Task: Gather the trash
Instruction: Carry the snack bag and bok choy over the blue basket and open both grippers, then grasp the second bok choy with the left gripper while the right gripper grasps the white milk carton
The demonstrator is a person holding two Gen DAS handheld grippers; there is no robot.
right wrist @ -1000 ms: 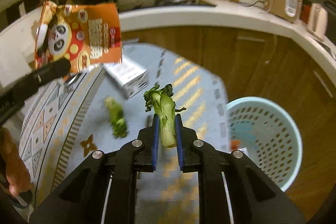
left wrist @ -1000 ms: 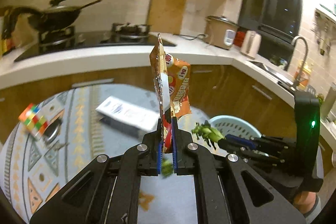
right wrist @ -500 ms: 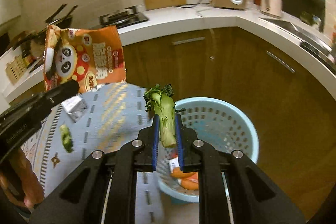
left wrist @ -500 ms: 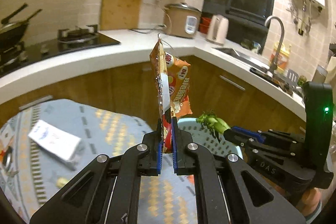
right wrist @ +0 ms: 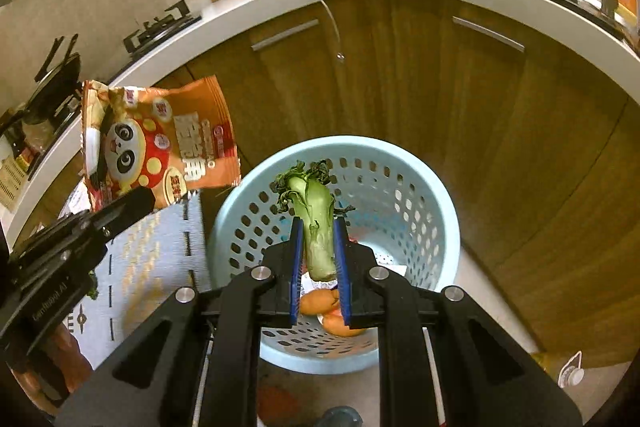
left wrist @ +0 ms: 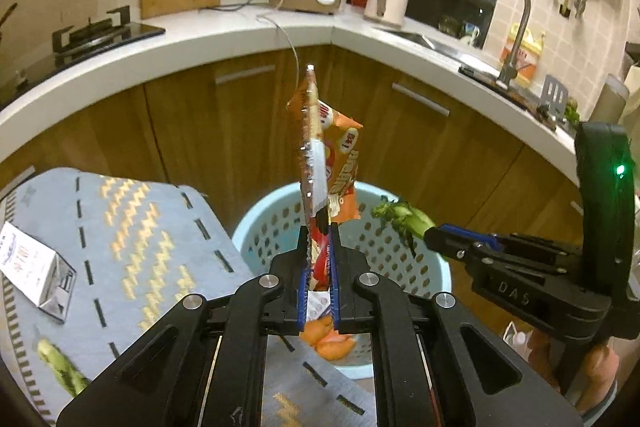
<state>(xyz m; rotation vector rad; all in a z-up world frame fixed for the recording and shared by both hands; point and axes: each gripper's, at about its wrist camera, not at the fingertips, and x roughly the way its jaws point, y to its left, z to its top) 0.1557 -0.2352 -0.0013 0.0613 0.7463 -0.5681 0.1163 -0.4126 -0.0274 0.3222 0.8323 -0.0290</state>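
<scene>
My left gripper (left wrist: 319, 259) is shut on an orange snack bag (left wrist: 328, 163) with a panda print, also seen in the right wrist view (right wrist: 160, 143), held upright beside the near rim of a light blue perforated basket (left wrist: 276, 223). My right gripper (right wrist: 318, 251) is shut on a green bok choy stalk (right wrist: 314, 211) and holds it over the basket (right wrist: 420, 187). Orange trash (right wrist: 320, 303) lies in the basket's bottom. The right gripper shows in the left wrist view (left wrist: 436, 239) with the stalk (left wrist: 404, 217).
A table with a blue patterned cloth (left wrist: 132, 227) stands left of the basket, with a white carton (left wrist: 34, 271) and a green vegetable piece (left wrist: 64, 373) on it. Wooden cabinets (right wrist: 440, 75) and a white counter (left wrist: 200, 39) curve behind the basket.
Both grippers have moved right from over the table to the basket, carrying the snack bag and the bok choy. The basket is now close below them.
</scene>
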